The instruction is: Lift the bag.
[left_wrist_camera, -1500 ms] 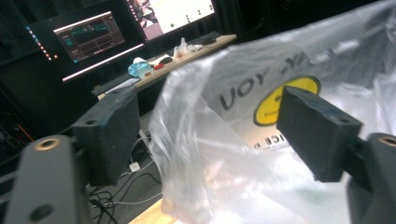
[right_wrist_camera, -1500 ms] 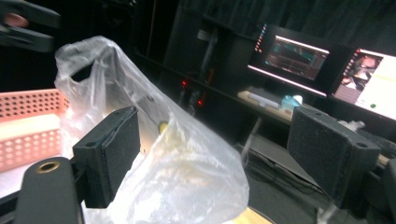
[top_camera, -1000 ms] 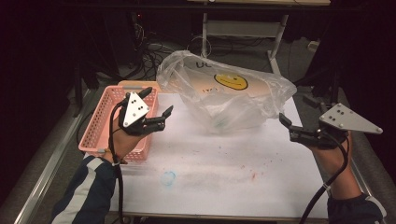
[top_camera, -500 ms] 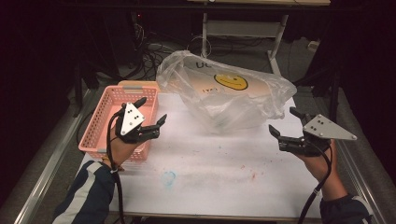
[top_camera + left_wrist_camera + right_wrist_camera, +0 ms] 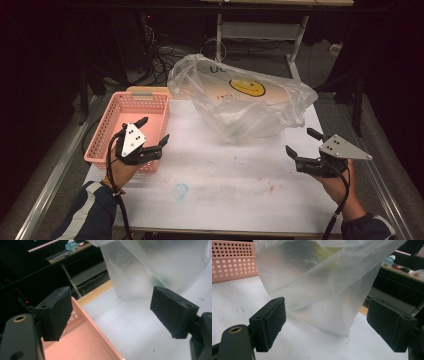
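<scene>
Bag (image 5: 240, 102): clear plastic, crumpled and bulging, lying at the far middle of the tabletop (image 5: 225, 185); a yellow round face print shows on what lies inside it, other contents too blurred to tell. Its near edge rests on the white surface, seen close in the right gripper view (image 5: 319, 290) and, at an angle, in the left gripper view (image 5: 155, 265). Basket (image 5: 131, 125): pink, perforated walls, at the far left of the tabletop, just beside the bag's left end; nothing can be made out inside it. Left gripper (image 5: 152, 135): held in the left hand (image 5: 122, 167) over the basket's near right corner, jaws apart, holding nothing, apart from the bag. Right gripper (image 5: 304, 142): held in the right hand (image 5: 340, 182) at the right side of the tabletop, near the bag's right end but not touching it, jaws apart, holding nothing. Tabletop surface: white, with faint blue and red smudges toward the near middle. Surroundings: dark, with cables and a table frame beyond the far edge.
</scene>
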The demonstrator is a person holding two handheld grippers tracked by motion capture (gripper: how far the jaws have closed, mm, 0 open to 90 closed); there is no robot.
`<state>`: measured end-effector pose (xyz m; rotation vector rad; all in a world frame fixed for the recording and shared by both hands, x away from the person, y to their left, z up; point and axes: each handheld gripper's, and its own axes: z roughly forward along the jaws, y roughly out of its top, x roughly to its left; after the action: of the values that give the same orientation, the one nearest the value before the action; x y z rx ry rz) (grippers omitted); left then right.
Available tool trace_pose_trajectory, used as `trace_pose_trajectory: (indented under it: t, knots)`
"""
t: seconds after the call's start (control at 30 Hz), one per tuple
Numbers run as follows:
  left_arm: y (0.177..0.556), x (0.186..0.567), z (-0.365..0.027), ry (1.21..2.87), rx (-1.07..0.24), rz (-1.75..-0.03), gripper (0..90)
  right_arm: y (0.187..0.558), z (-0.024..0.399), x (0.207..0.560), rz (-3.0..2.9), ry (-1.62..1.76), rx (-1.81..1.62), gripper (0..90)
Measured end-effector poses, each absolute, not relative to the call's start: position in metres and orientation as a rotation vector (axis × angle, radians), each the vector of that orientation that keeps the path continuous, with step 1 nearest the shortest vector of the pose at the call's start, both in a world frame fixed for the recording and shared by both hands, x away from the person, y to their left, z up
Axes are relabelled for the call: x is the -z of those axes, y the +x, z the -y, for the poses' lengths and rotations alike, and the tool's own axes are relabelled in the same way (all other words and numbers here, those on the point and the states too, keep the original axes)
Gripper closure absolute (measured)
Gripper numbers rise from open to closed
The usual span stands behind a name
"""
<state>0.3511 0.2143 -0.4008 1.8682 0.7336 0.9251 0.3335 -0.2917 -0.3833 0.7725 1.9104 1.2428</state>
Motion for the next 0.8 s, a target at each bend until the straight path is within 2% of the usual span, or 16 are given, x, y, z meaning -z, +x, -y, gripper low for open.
trace_pose_trajectory:
  t: [0.8]
  knots:
    - [0.312, 0.445, -0.219, 2.010, -0.870, -0.743, 17.7, 0.305, 0.283, 0.447, -2.032, 0.761, -1.183, 16.5]
